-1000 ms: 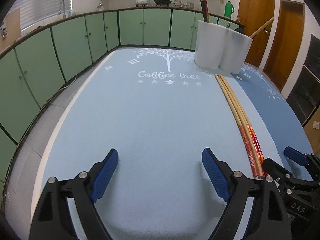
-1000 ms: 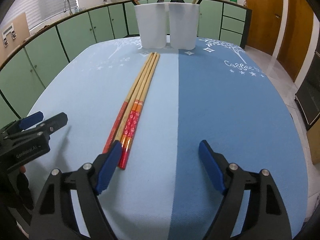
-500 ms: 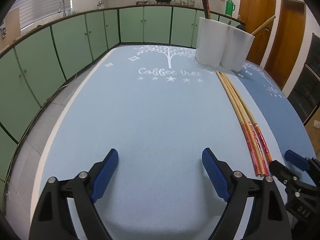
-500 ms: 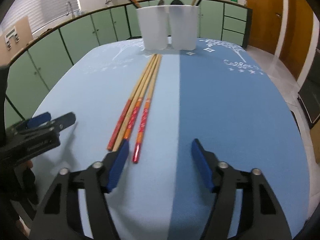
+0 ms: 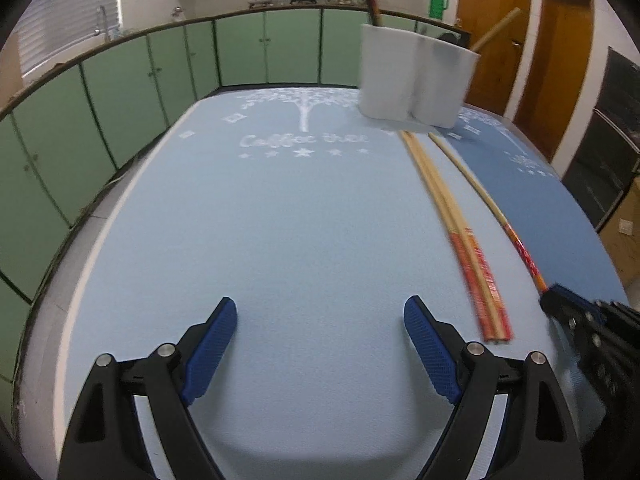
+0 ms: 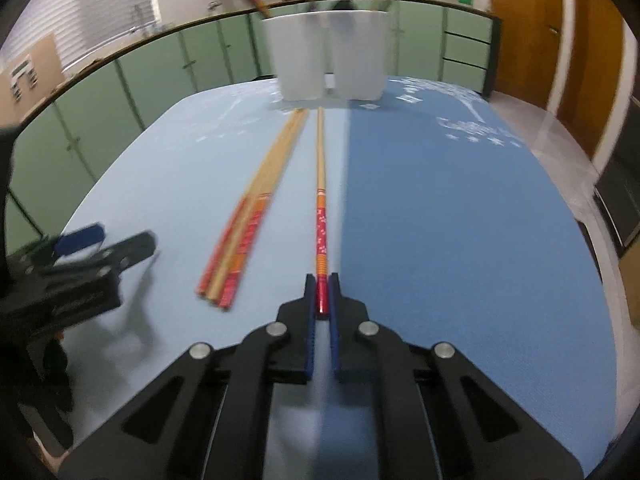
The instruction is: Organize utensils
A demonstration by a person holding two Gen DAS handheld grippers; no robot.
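Observation:
My right gripper (image 6: 321, 280) is shut on the red end of one long wooden chopstick (image 6: 321, 184), which points straight ahead toward two white holder cups (image 6: 326, 56). The chopstick also shows in the left wrist view (image 5: 476, 184). Several more chopsticks (image 6: 248, 216) lie bundled on the light blue mat to its left, also seen in the left wrist view (image 5: 456, 232). My left gripper (image 5: 320, 320) is open and empty over bare mat, left of the bundle. The cups (image 5: 414, 76) hold a few upright utensils.
The table (image 5: 240, 240) is covered by a light blue mat on the left and a darker blue mat (image 6: 460, 208) on the right. Green cabinets (image 5: 120, 92) ring the room. Wooden doors (image 5: 560, 60) stand at the right.
My right gripper has shut on one chopstick and drawn it to the right, apart from the bundle. The left gripper stays open, barely moved.

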